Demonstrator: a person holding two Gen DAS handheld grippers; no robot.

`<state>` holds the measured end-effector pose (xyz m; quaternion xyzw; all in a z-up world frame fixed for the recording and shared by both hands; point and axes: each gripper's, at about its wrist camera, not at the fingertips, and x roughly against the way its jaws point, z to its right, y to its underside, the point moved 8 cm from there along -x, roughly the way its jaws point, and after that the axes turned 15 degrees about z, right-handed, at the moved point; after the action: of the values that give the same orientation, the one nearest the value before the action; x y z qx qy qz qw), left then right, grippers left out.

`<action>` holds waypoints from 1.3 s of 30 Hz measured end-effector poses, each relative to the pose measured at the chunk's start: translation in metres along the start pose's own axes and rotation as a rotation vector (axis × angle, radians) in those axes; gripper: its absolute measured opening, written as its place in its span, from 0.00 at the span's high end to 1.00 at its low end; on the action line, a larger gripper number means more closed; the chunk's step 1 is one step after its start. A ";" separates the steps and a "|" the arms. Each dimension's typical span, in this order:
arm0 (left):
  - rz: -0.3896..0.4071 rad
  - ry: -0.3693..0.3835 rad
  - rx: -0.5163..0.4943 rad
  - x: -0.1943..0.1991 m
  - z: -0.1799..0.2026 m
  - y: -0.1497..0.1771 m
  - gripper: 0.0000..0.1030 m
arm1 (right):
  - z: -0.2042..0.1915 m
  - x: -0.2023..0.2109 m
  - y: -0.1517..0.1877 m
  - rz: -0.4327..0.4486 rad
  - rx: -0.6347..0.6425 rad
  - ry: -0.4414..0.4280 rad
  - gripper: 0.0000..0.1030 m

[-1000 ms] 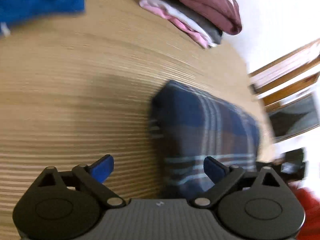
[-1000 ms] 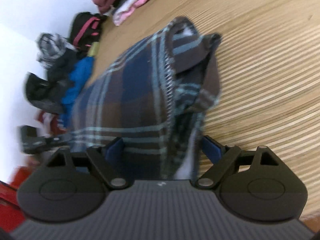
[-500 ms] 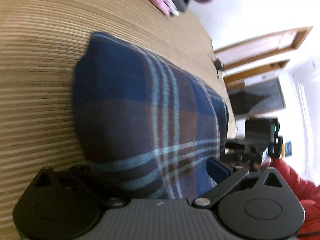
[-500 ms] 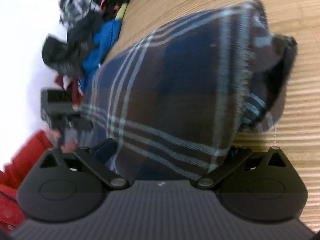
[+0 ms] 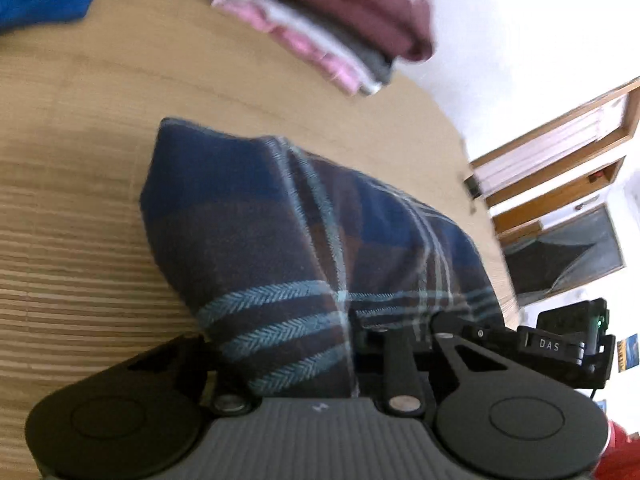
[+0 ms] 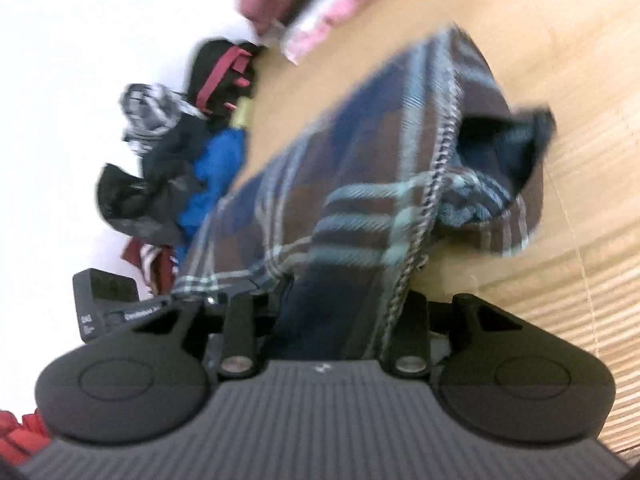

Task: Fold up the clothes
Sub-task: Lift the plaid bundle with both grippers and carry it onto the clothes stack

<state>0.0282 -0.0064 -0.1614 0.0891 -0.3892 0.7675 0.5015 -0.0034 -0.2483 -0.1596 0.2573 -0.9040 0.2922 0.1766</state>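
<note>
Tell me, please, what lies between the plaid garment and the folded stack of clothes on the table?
Only bare wooden table; the left wrist view shows a clear gap between the plaid garment and the folded stack.

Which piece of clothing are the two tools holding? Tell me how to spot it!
Look at the wooden table. In the middle lies a folded plaid garment, gripped by the left tool and the right tool. Only it has dark blue and brown checks with light blue stripes; the folded stack behind is pink, grey and maroon.
</note>
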 end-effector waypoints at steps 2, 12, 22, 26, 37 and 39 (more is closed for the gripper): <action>0.066 0.015 -0.017 0.008 0.022 -0.012 0.74 | -0.015 0.012 -0.012 0.041 0.028 -0.046 0.63; 0.379 0.093 -0.203 0.036 0.146 -0.117 0.74 | -0.114 0.051 -0.143 0.225 0.293 -0.280 0.63; 0.371 0.154 -0.279 -0.095 0.188 -0.404 0.73 | -0.220 -0.055 -0.393 0.316 0.486 -0.239 0.61; 0.271 0.078 -0.315 -0.219 0.133 -0.475 0.71 | -0.170 -0.168 -0.472 0.307 0.468 -0.098 0.56; 0.545 0.067 -0.283 -0.225 0.012 -0.472 0.06 | -0.020 -0.189 -0.517 0.653 0.192 0.098 0.15; 0.733 0.036 -0.227 -0.186 0.005 -0.474 0.07 | -0.002 -0.143 -0.522 0.897 0.200 0.330 0.12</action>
<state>0.5143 -0.0483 -0.0148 -0.1257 -0.4690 0.8493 0.2074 0.4091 -0.5590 0.0032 -0.1917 -0.8532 0.4618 0.1487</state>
